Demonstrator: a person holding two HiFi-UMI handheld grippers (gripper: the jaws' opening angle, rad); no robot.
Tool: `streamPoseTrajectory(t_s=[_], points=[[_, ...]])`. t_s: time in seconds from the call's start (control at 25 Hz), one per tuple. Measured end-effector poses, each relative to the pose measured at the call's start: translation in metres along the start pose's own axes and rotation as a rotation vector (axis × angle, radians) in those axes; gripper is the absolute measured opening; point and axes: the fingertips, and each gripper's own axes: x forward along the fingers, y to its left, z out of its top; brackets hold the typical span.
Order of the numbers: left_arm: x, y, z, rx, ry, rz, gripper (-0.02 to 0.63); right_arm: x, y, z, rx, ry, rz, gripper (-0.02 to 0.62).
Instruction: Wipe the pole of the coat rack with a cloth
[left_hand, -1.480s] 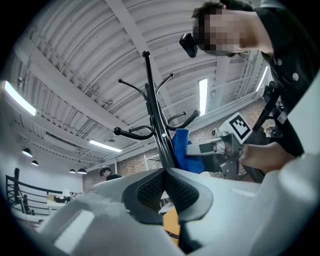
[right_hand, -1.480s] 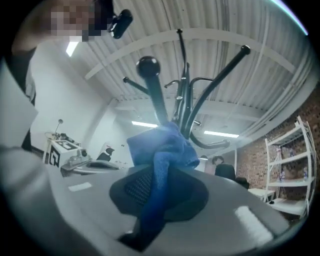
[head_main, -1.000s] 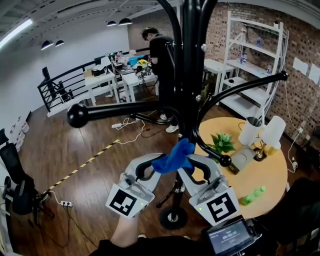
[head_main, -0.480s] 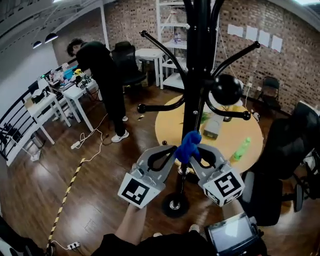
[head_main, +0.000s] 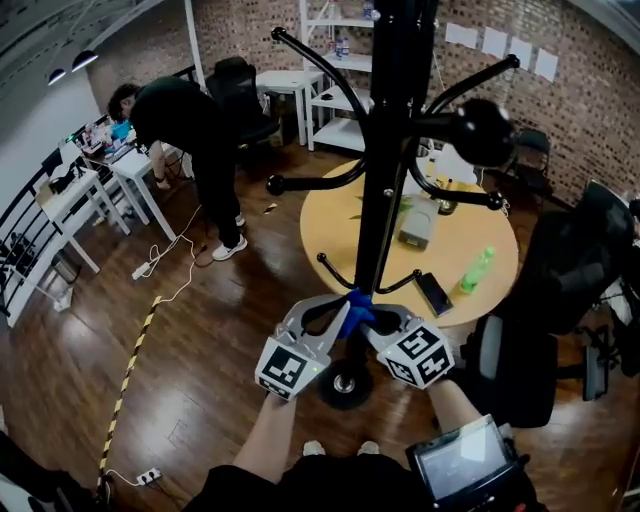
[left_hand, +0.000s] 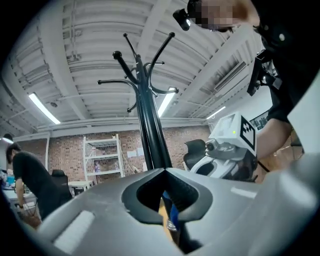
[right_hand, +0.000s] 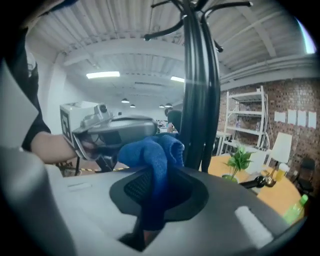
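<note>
The black coat rack pole (head_main: 382, 190) drops from its curved hooks to a round base (head_main: 345, 385) on the wood floor. A blue cloth (head_main: 355, 308) is pressed against the pole low down, below the small bottom hooks. My left gripper (head_main: 338, 312) and right gripper (head_main: 372, 318) meet at the cloth from either side, both shut on it. In the right gripper view the cloth (right_hand: 152, 150) bunches up out of the shut jaws, with the pole (right_hand: 200, 100) just behind. In the left gripper view only a blue sliver of cloth (left_hand: 172, 216) shows between the shut jaws, under the pole (left_hand: 150, 135).
A round yellow table (head_main: 480, 300) stands right behind the rack, with a green bottle (head_main: 475, 270) and a phone (head_main: 433, 293) on it. A black office chair (head_main: 570, 290) is at the right. A person in black (head_main: 190, 110) bends over white desks far left. Striped tape (head_main: 130, 370) crosses the floor.
Both grippers have slid the cloth down the pole, from just under the upper hooks to below the small bottom hooks. The head view has turned and now looks more steeply down.
</note>
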Motion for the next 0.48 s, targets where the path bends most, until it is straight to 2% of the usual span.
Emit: streamPoseTrajectory(t_s=[0.12,0.28,0.4,0.48], points=[[-0.005,-0.002,0.000,-0.041,-0.020,0.010,0.003,-0.006,0.010,-0.001,0.127,0.031,0.127,0.051],[-0.019,-0.004,0.010,-0.029,0.008,0.019,0.003,-0.026,0.048,0.003,0.134,0.074,0.303,0.051],[-0.023,-0.009,0.019,0.000,-0.014,0.011,0.003,-0.030,0.056,0.002,0.145,0.065,0.331,0.051],[-0.023,-0.007,0.013,0.008,0.010,0.014,0.003,-0.021,0.045,0.000,0.150,0.046,0.294,0.052]])
